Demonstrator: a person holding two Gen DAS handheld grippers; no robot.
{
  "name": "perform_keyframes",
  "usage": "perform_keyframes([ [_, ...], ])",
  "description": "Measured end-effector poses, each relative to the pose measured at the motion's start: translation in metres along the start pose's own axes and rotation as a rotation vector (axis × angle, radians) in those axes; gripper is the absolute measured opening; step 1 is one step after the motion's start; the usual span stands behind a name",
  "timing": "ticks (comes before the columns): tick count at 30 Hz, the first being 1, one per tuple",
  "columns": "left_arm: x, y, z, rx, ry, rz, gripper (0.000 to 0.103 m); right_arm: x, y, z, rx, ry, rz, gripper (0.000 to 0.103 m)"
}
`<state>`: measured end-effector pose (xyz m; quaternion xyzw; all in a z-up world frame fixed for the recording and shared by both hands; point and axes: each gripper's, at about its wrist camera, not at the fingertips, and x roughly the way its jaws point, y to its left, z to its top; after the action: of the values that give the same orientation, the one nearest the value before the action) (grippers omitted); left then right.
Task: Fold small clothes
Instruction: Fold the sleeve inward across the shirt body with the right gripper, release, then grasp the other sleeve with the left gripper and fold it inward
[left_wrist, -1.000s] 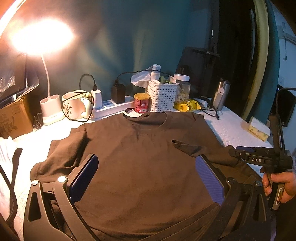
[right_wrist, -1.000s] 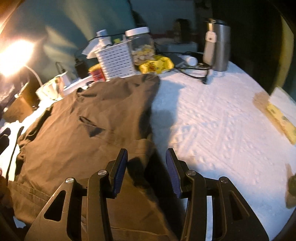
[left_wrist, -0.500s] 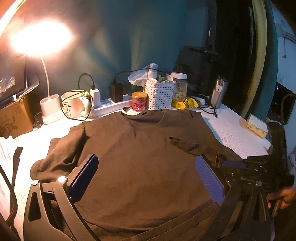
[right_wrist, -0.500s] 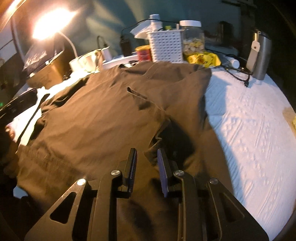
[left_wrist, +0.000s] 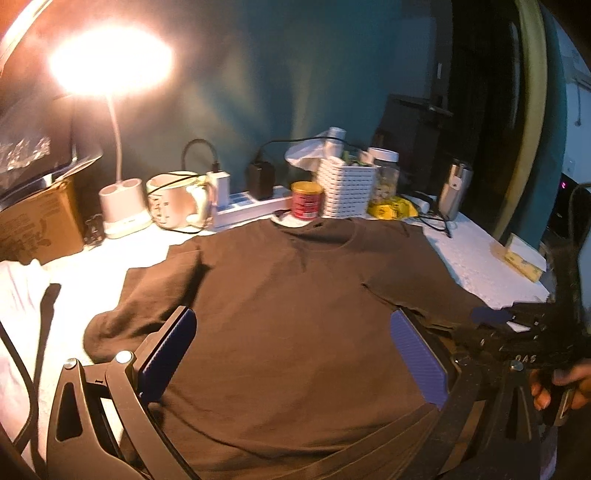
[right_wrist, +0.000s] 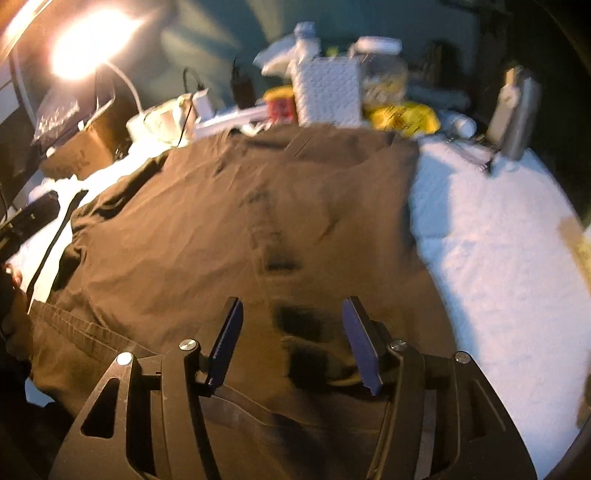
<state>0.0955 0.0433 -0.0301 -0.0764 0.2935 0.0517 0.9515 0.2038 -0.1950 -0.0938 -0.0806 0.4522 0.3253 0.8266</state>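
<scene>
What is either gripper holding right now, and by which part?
Nothing. The left gripper stands open above the brown shirt. The right gripper is opening, its fingers apart over the folded-in sleeve, not pinching the cloth.

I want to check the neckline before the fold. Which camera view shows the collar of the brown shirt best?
The left wrist view: the collar of the brown shirt curves clearly below the red can. In the right wrist view the collar is blurred by motion, only a dark edge.
</scene>
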Motion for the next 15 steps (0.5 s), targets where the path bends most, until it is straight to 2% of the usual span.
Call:
perform_keyframes([
  [2,-0.001,0.012,0.0,-0.009,0.0,0.023,0.103,0.01,0.011,0.001,-0.017,0.035,0.036,0.059],
  [6,-0.002,0.041,0.002,-0.038,0.002,0.07,0.103,0.013,0.037,0.006,-0.07,0.037,0.063,0.059],
  [15,-0.003,0.114,0.0,-0.128,-0.006,0.151,0.103,0.014,0.065,0.026,-0.093,0.022,0.038,0.059],
])
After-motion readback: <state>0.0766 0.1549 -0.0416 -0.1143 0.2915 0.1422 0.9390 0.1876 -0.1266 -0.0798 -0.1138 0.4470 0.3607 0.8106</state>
